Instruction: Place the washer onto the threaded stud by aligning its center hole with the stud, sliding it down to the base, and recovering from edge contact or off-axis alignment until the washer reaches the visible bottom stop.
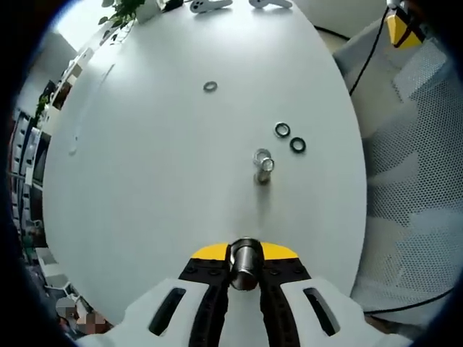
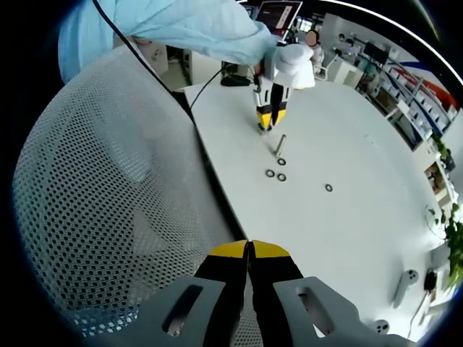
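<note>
In the left gripper view, my left gripper (image 1: 246, 266) is clamped on a short metal cylinder (image 1: 246, 262), perhaps a nut or sleeve, held clear of the white table (image 1: 145, 188). Beyond it the threaded stud (image 1: 263, 170) lies on the table, a washer (image 1: 260, 155) touching its far end. Two dark rings (image 1: 289, 137) sit just beyond the stud, a lone ring (image 1: 210, 87) well beyond.

In the right gripper view, my right gripper (image 2: 249, 253) is closed on nothing, parked over a mesh chair (image 2: 108, 202) well away from the stud (image 2: 278, 147), presumably waiting its turn.
</note>
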